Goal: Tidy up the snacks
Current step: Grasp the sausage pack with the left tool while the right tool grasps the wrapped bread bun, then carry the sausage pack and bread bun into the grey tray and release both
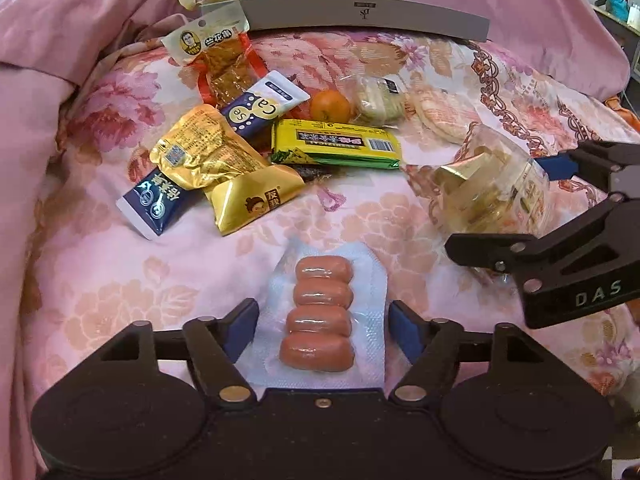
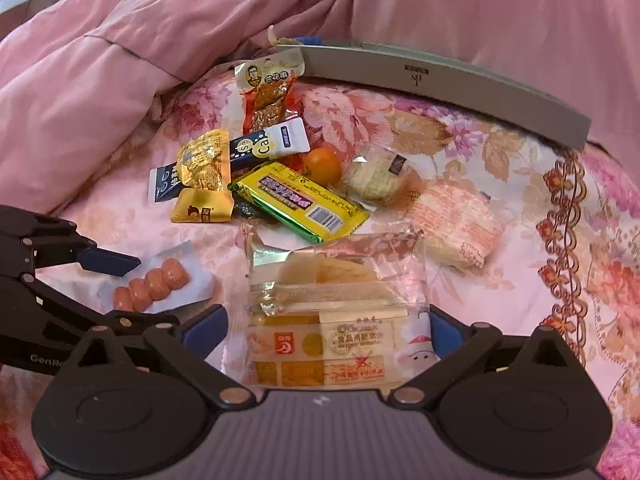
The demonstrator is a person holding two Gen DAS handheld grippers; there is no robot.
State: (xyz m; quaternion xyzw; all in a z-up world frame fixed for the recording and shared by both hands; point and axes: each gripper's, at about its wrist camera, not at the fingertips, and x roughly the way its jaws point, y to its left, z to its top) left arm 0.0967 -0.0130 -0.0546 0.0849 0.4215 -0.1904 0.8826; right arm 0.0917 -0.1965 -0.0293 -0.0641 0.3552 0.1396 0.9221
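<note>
Snacks (image 1: 256,148) lying heaped on the flowered bed cover (image 1: 400,216), just before a grey box (image 1: 360,14). Right gripper (image 2: 326,330) closing its jaws around a clear cake packet (image 2: 336,312). Left gripper (image 1: 322,326) spreading jaws wide, flanking the sausage pack (image 1: 320,312), apart from it.

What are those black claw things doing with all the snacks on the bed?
Someone is sorting snacks with a hand-held gripper in each hand. The left gripper is open around a sausage pack, not squeezing it yet. The right gripper straddles a clear cake packet; whether it is gripping is hard to tell. The other snacks, with an orange, sit piled behind.
</note>
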